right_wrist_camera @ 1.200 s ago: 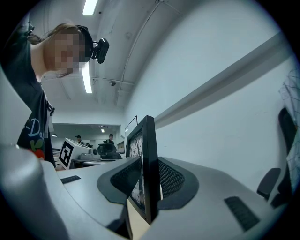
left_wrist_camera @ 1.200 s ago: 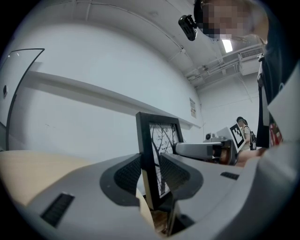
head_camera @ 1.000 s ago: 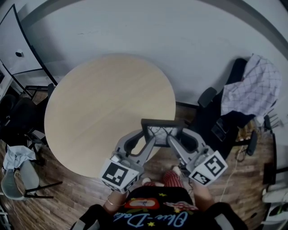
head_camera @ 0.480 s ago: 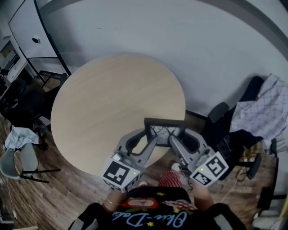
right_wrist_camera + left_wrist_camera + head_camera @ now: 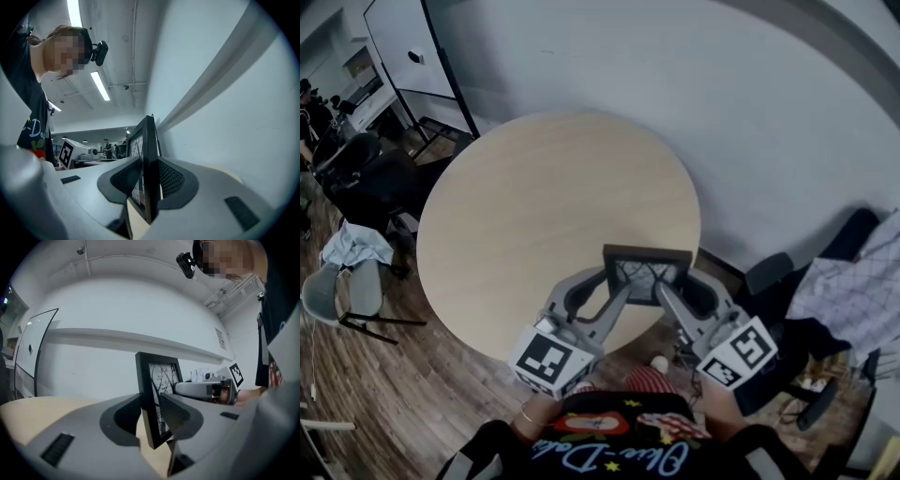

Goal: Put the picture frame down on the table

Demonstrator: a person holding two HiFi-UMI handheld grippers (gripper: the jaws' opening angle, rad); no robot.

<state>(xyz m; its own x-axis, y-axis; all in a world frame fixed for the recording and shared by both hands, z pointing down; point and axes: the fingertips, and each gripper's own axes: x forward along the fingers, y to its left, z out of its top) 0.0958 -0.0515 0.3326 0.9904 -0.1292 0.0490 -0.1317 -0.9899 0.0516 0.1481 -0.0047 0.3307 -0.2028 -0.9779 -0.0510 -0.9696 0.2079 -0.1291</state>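
A black picture frame (image 5: pixel 645 273) with a branch print stands upright in the air over the near right edge of the round wooden table (image 5: pixel 525 216). My left gripper (image 5: pixel 617 292) is shut on its left side, and my right gripper (image 5: pixel 660 292) is shut on its right side. In the left gripper view the picture frame (image 5: pixel 152 394) sits clamped between the two ribbed pads, with the right gripper (image 5: pixel 206 388) beyond it. In the right gripper view the picture frame (image 5: pixel 146 164) shows edge-on between the pads.
A white wall runs behind the table. Dark office chairs (image 5: pixel 366 178) and a grey chair with cloth (image 5: pixel 342 281) stand at the left. Another chair draped with checked cloth (image 5: pixel 853 291) stands at the right. A whiteboard (image 5: pixel 408 47) leans at the far left.
Both grippers have carried the frame sideways along the table's edge. The view has swung, so the right chair slid toward the picture's edge and the table sits more to the right.
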